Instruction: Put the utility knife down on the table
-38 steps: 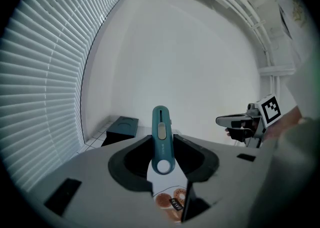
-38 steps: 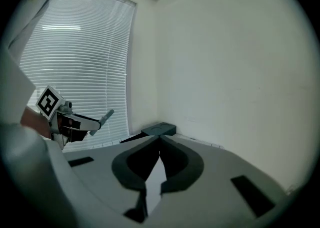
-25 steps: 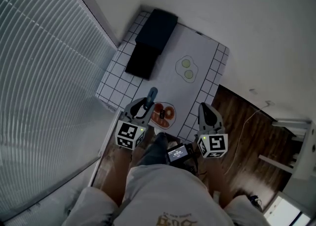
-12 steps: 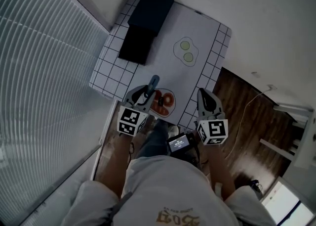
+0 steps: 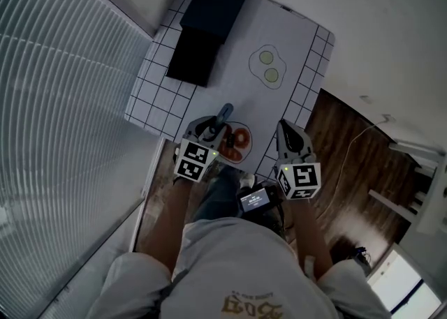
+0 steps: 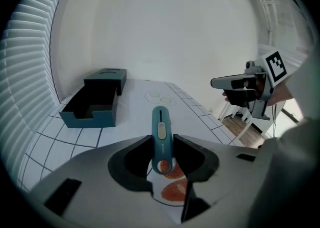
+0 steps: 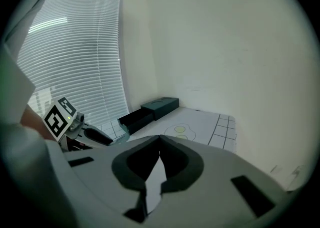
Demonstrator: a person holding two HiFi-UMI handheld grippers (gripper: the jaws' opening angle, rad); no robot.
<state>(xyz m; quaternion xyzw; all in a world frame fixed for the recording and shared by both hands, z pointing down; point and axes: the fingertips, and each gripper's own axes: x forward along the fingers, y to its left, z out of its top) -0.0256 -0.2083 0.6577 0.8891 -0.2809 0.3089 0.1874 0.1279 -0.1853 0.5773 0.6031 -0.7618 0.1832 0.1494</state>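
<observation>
Left hand-held gripper point(image 6: 162, 141) is pinching the utility knife point(image 6: 160, 119) by its butt, nose toward 12 o'clock. Right hand-held gripper point(image 7: 159, 144) is pressed together, empty. Both have dropped since a second ago. Knife hangs over the desk point(image 5: 293, 45) near edge, so set-down looks imminent.

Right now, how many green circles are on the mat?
2. One green circle lies just beyond the other on the mat's far half. The left hand-held gripper hides part of the near edge.
</observation>
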